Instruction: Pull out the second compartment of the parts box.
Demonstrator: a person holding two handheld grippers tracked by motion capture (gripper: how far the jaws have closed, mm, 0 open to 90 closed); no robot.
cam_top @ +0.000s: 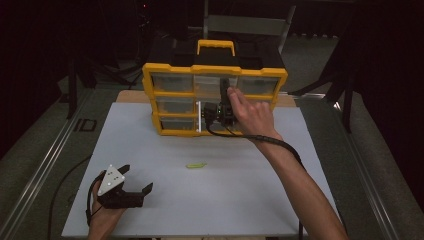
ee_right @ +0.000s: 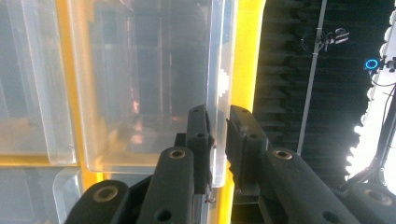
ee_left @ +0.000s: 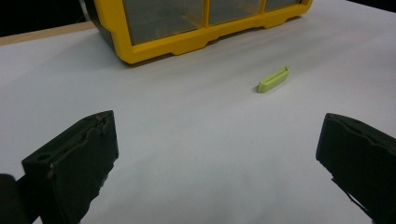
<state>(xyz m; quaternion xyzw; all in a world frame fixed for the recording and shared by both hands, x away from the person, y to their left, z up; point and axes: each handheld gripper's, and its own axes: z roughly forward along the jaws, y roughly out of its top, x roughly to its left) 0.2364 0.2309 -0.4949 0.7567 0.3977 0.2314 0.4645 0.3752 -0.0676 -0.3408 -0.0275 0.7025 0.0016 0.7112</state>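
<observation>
Right gripper view puts us up close: the right gripper (ee_right: 218, 128) has its jaws pinched narrow on the thin clear front lip of a drawer (ee_right: 140, 84), one jaw on each side of that plastic edge, with the yellow frame running just behind it. From the high view, that drawer (cam_top: 212, 117) sits in the lower middle of the yellow organizer (cam_top: 215, 97), a cabinet of 3 rows of clear drawers with a yellow handle on its black top, standing at the far end of the white tabletop (cam_top: 165, 200). The right hand (cam_top: 252, 115) reaches forward and wraps the gripper (cam_top: 218, 114) against the cabinet front, cable trailing back along the forearm.

Out on the open tabletop, a small lime-green piece (cam_top: 196, 164) lies flat, well apart from the organizer. Near the front left corner, the left gripper (cam_top: 136, 182) rests low in the left hand (cam_top: 105, 215), jaws spread wide with nothing between them. Left gripper view confirms it: the green piece (ee_left: 274, 79) lies ahead, the organizer (ee_left: 187, 42) beyond.
</observation>
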